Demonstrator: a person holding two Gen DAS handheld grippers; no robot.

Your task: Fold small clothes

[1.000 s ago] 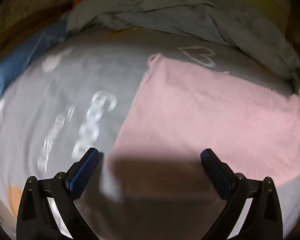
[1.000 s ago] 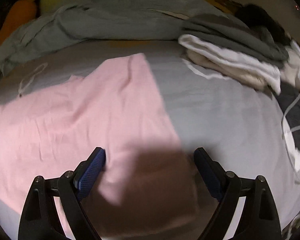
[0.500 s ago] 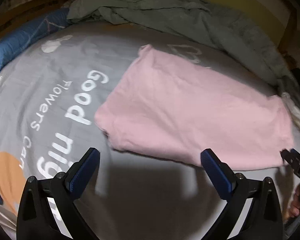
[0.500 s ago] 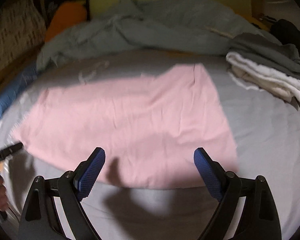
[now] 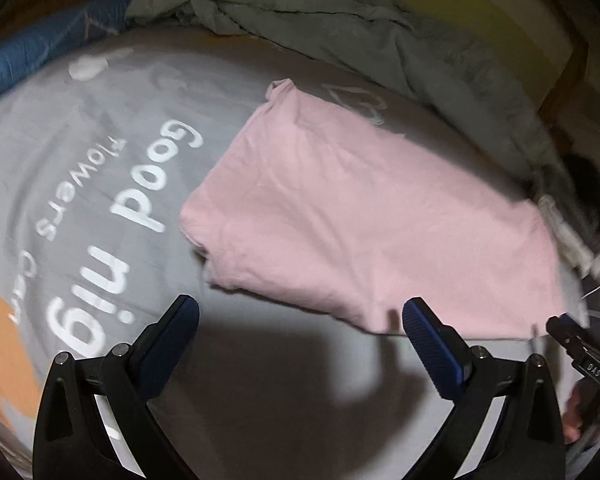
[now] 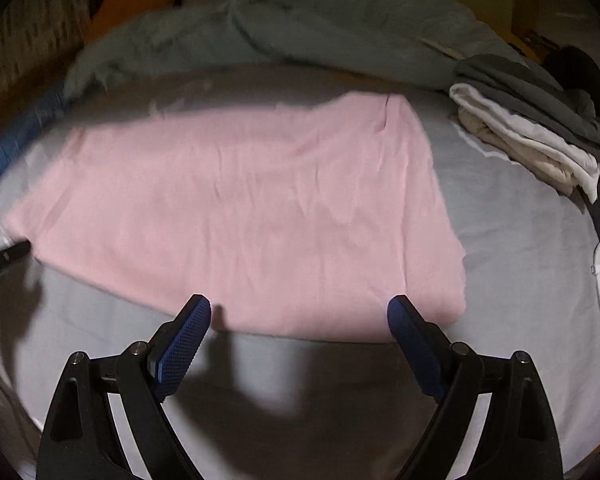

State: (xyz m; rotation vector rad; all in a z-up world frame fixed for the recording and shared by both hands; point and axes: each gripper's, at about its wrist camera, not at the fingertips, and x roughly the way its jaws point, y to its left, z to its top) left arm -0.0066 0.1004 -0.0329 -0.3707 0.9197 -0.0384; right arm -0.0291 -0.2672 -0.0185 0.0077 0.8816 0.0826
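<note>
Both grippers have drawn back from the pink garment [image 6: 243, 216] since the earlier frames, when their blue pads sat over its near edge; its whole near hem now lies clear ahead of the fingertips. Left to right in the right wrist view: a blue pillow [image 6: 15, 140] at the bed's left edge; the tip of the left gripper [image 5: 300, 320] just beside the garment's left corner; the garment itself, folded into a broad band and lying flat on the grey bedsheet [image 6: 520, 280] at mid-bed; a stack of folded clothes [image 6: 532, 128], grey over white and beige, at the right, apart from the garment. A rumpled grey-green duvet [image 6: 300, 28] runs along the far side.

Left gripper: jaws released, spread wide, nothing between them, pads over bare sheet near printed lettering [image 5: 139, 200] that reads "Good night".

Right gripper [image 6: 300, 320]: jaws released, spread wide, empty, fingertips just short of the garment's near edge; whether they touch the sheet cannot be told.
</note>
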